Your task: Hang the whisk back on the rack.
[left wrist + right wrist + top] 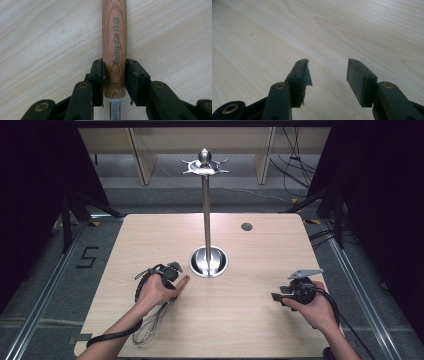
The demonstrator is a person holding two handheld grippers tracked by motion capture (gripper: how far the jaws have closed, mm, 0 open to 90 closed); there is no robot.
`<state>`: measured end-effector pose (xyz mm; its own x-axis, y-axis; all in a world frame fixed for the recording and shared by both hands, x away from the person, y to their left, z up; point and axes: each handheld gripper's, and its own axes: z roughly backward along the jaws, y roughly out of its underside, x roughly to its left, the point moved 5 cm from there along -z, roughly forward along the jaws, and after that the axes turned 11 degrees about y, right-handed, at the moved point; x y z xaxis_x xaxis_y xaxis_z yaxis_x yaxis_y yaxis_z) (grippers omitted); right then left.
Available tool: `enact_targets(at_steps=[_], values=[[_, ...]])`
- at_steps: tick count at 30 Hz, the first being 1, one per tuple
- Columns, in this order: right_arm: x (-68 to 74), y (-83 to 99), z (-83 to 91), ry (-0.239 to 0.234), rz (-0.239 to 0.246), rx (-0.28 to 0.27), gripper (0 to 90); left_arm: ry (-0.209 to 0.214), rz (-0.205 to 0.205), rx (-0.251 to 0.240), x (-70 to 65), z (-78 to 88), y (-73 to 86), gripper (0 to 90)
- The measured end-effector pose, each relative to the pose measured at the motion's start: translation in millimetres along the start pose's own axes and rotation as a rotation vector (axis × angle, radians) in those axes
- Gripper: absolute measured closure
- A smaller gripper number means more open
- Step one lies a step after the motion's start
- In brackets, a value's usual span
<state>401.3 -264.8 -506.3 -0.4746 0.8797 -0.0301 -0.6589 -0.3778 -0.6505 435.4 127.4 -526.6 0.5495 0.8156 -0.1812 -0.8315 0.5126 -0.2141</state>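
Whisk (150, 322) handle toward stand (206, 210)

The whisk (152, 320) lies flat on the table (240, 320). It has a brown wooden handle (114, 45) with writing and thin metal wires.

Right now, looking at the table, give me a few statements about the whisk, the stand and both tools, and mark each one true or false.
1. The left tool has the whisk handle between its jaws. True.
2. The right tool holds a spoon. False: its jaws are open with nothing between them.
3. The whisk hangs from the stand. False: it lies on the table.
4. The stand is upright. True.
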Motion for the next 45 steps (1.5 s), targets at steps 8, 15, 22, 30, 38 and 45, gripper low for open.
enact_targets(at_steps=[8,15,22,30,38,45], values=[[3.8,2.3,5.1,-0.006,-0.067,0.067,51.7,0.055,-0.026,0.039,0.5,-4.9,1.4,62.7],[3.7,2.0,3.0,0.001,-0.056,0.044,51.8,0.036,-0.058,0.032,3.5,-3.1,1.8,67.8],[4.2,2.3,4.0,-0.001,-0.058,0.061,51.7,0.069,-0.024,-0.121,4.0,16.7,2.0,68.1],[4.3,1.9,5.4,-0.003,-0.067,0.069,51.8,0.103,-0.031,-0.302,-0.6,41.2,3.8,68.1],[3.9,1.8,5.1,-0.001,-0.061,0.066,51.8,0.119,-0.067,-0.442,-3.0,57.8,7.9,68.2],[5.7,1.2,3.2,0.001,-0.075,0.047,51.8,0.126,-0.117,-0.546,-4.3,73.7,15.0,68.2]])
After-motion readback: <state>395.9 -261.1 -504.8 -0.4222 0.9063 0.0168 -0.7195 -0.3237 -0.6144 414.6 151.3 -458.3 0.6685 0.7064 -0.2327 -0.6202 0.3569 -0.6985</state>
